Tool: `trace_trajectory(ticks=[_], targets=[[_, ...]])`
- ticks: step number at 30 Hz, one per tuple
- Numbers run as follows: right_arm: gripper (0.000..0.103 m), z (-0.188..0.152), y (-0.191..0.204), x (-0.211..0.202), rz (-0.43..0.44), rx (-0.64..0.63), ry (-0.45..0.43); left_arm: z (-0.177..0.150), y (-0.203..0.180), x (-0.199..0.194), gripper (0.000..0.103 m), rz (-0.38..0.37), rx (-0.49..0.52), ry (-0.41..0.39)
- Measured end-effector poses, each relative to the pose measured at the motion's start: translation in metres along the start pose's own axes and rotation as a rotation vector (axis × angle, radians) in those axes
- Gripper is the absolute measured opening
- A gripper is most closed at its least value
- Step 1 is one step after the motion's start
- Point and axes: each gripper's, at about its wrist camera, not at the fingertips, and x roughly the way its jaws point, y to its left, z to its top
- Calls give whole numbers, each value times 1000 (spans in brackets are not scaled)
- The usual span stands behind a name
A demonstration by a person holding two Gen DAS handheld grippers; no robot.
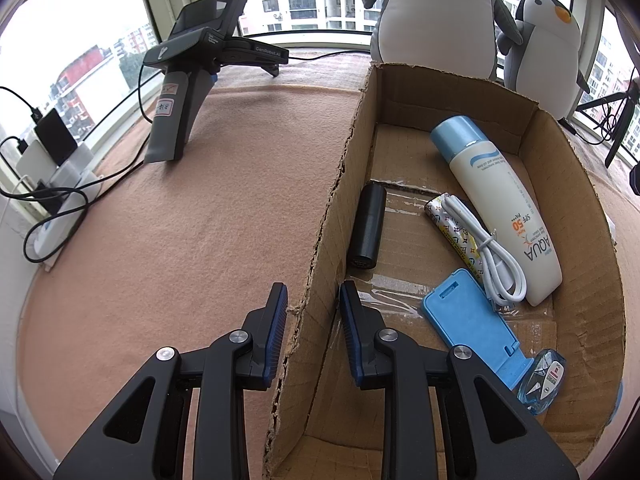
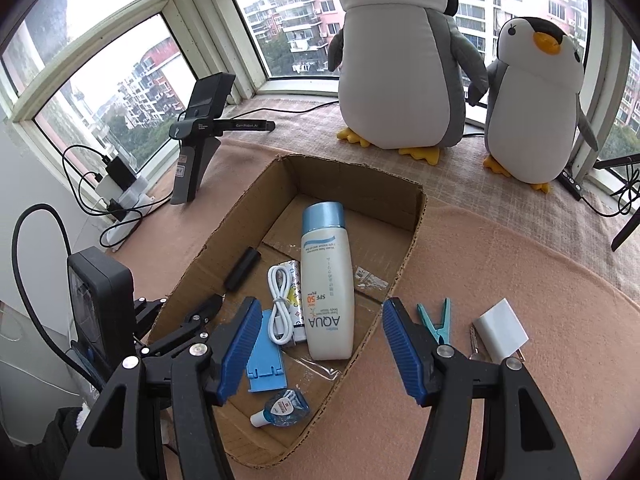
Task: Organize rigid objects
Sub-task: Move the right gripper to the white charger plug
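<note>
Cardboard is what my left tongs (image 1: 312,304) are pinching: the near side wall of the box (image 1: 340,184), one pad outside and one inside, steadying it on the counter (image 1: 192,208). My right tongs (image 2: 316,328) hang spread and empty above the box's right wall, with nothing between the pads.

Already inside lie the sunscreen bottle (image 2: 328,288), the white cable (image 2: 280,304) over a patterned tube (image 2: 294,280), the black cylinder (image 2: 242,268), the blue phone stand (image 2: 264,364) and the small blue dispenser (image 2: 284,406). Outside, to the right on the cloth, wait the teal clothespin (image 2: 436,320), the white charger block (image 2: 502,330) and something thin and metal beside it that I can't identify.

My worry is that torn wall: it is ragged and soft, so a pull from the left could fold it inward or drag the whole box. On the right, the clothespin sits just beside the box wall, so I judge a careless reach could knock the wall or nudge the peg against the charger. The peg is thin and could slip out of a wide grip.
</note>
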Motion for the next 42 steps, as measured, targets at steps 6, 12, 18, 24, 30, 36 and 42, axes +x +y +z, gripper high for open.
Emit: trace_trajectory(ticks=[6, 12, 18, 24, 30, 36, 42], targets=[[59, -9, -51, -14, -29, 102, 5, 0, 0, 0, 24, 0, 1, 0], [59, -17, -93, -21, -84, 165, 10, 0, 1, -1, 24, 0, 2, 0], [59, -23, -120, -16, -104, 182, 36, 0, 1, -1, 24, 0, 2, 0], [52, -25, -129, 0, -157, 108, 81, 0, 1, -1, 24, 0, 2, 0], [52, -25, -130, 23, -186, 42, 131, 0, 1, -1, 24, 1, 3, 1], [52, -23, -129, 39, -214, 0, 152, 0, 1, -1, 24, 1, 2, 1], [52, -21, -134, 49, -224, -9, 165, 0, 2, -1, 24, 3, 4, 1]])
